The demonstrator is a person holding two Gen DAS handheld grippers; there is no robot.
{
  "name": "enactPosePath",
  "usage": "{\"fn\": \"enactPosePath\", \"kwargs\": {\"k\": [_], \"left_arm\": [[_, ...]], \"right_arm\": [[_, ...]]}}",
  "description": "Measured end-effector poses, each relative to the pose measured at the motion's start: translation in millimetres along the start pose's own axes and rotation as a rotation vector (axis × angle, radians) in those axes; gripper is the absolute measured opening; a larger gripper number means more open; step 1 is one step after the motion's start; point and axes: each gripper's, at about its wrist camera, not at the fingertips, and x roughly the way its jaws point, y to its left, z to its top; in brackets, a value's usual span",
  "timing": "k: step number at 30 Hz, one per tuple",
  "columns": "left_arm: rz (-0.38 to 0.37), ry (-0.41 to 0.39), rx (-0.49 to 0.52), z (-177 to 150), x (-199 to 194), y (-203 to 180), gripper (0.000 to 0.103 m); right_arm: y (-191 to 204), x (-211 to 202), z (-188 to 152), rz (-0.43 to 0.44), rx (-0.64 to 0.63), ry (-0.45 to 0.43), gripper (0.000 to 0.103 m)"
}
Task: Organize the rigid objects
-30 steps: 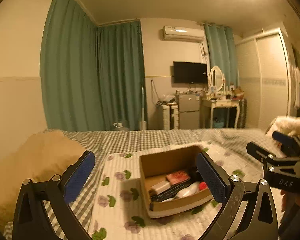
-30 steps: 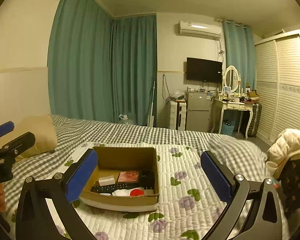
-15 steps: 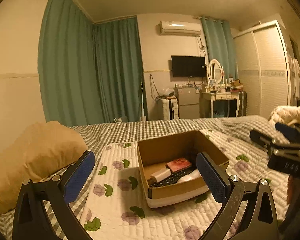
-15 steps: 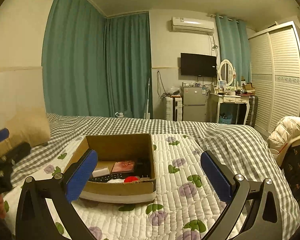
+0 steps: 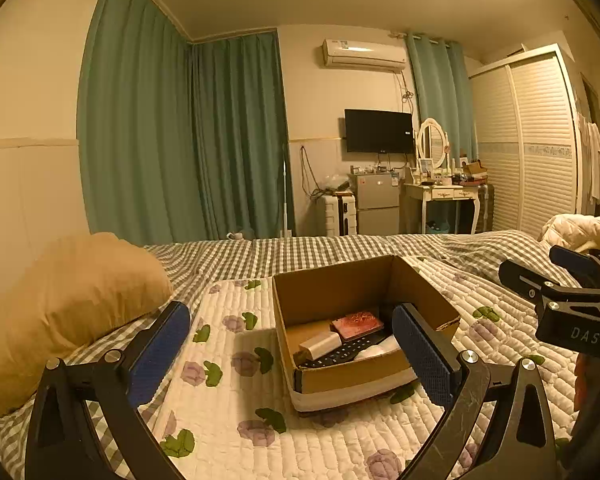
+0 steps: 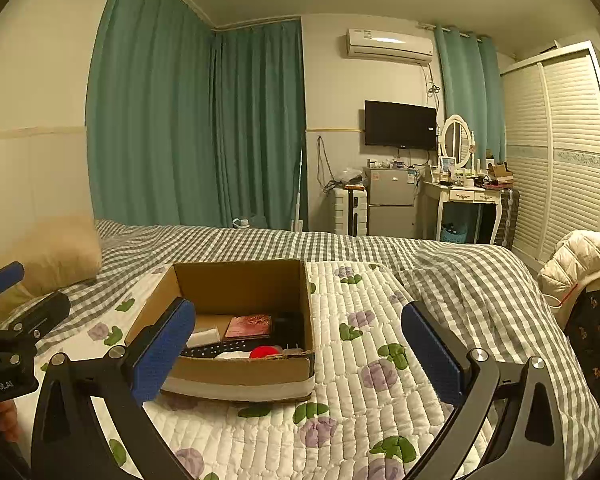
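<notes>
An open cardboard box (image 5: 340, 284) (image 6: 236, 280) sits on a white floral quilt on the bed. Inside lie a black remote (image 5: 342, 350) (image 6: 220, 347), a pink-red flat packet (image 5: 357, 323) (image 6: 249, 326), a small white box (image 5: 320, 344) (image 6: 204, 336) and a red round item (image 6: 265, 352). My left gripper (image 5: 290, 354) is open and empty, above the quilt just before the box. My right gripper (image 6: 298, 356) is open and empty, near the box's right front corner. Each gripper shows at the edge of the other's view.
A tan pillow (image 5: 72, 292) lies at the left of the bed. A grey checked blanket (image 6: 440, 264) covers the bed beyond the quilt (image 6: 364, 360). A white jacket (image 6: 580, 260) hangs at the right. Curtains, a dresser and a wardrobe stand far behind.
Both views have tilted and shifted slightly; the box now sits a little lower and nearer in both. Both grippers stay open and empty.
</notes>
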Motion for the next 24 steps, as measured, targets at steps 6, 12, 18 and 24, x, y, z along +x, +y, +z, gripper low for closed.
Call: {"fn": "enactPosePath", "kwargs": {"k": [6, 12, 18, 24], "left_arm": [[0.007, 0.013, -0.022, -0.5, 1.4, 2.6, 0.103], [0.004, 0.015, -0.008, -0.1, 0.2, -0.2, 0.103], [-0.002, 0.014, 0.001, -0.2, -1.3, -3.7, 0.103], [-0.003, 0.022, 0.012, -0.4, 0.0, -5.2, 0.103]], "right_arm": [[2.1, 3.4, -2.7, 0.005, -0.011, 0.010, 0.103], [4.1, 5.8, -4.2, 0.007, -0.019, 0.017, 0.103], [3.9, 6.0, -5.3, 0.007, -0.018, 0.019, 0.103], [4.3, 7.1, -6.9, 0.005, -0.022, 0.024, 0.103]]}}
